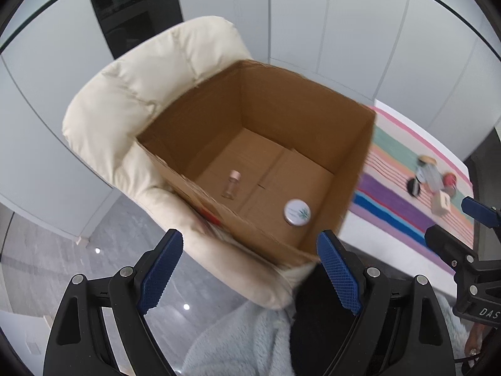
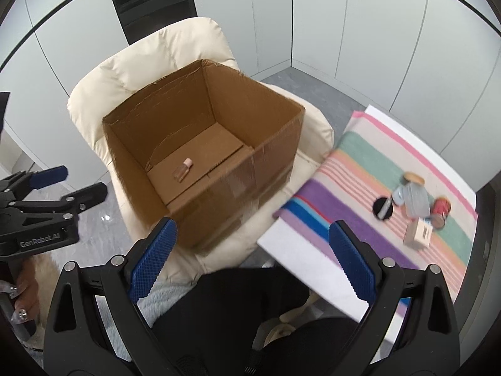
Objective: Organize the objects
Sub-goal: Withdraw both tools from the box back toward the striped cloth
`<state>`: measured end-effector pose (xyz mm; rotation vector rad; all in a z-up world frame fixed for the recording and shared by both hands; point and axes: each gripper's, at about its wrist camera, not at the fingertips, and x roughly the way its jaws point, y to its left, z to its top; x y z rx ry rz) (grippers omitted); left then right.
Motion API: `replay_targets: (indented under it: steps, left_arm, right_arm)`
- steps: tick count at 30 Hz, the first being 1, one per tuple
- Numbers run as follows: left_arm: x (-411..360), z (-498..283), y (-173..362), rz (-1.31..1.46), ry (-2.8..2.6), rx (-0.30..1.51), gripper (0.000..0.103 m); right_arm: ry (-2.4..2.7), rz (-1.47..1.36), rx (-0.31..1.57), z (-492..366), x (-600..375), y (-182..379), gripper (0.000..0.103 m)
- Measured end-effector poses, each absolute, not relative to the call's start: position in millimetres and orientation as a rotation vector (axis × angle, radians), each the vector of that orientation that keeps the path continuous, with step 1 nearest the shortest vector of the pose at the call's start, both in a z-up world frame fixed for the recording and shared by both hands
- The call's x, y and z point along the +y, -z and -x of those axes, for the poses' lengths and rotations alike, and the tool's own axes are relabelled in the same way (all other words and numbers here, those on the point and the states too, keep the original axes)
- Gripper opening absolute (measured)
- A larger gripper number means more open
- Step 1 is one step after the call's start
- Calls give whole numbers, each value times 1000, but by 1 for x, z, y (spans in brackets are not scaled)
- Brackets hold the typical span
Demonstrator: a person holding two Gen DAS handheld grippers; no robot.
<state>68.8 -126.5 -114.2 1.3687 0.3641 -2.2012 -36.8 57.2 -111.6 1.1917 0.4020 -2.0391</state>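
Observation:
An open cardboard box (image 1: 353,169) (image 2: 250,169) sits on a cream padded chair (image 1: 125,100) (image 2: 131,69). Inside lie a small clear vial with a pink cap (image 1: 232,183) (image 2: 183,169) and a round white-lidded tin (image 1: 296,212). On the striped cloth (image 1: 397,200) (image 2: 344,200) to the right lie a pale bottle with a wooden cap (image 2: 411,197), a black round lid (image 2: 383,208), a red can (image 2: 441,211) and a small wooden block (image 2: 418,235). My left gripper (image 1: 250,269) is open and empty over the box's near edge. My right gripper (image 2: 250,257) is open and empty between box and cloth.
The cloth covers a white table (image 2: 300,260) right of the chair. Grey panel walls stand behind. A light fleece sleeve (image 1: 250,338) and dark clothing (image 2: 225,307) lie below the grippers. The grey floor (image 1: 62,250) lies to the left.

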Motion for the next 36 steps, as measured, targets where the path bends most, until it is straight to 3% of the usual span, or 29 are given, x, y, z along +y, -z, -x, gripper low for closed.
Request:
replay_targets:
  steps: [36]
  left_arm:
    - [-35, -19, 128, -1471, 2359, 272, 89]
  right_arm:
    - [2282, -1338, 200, 52, 210, 128, 99]
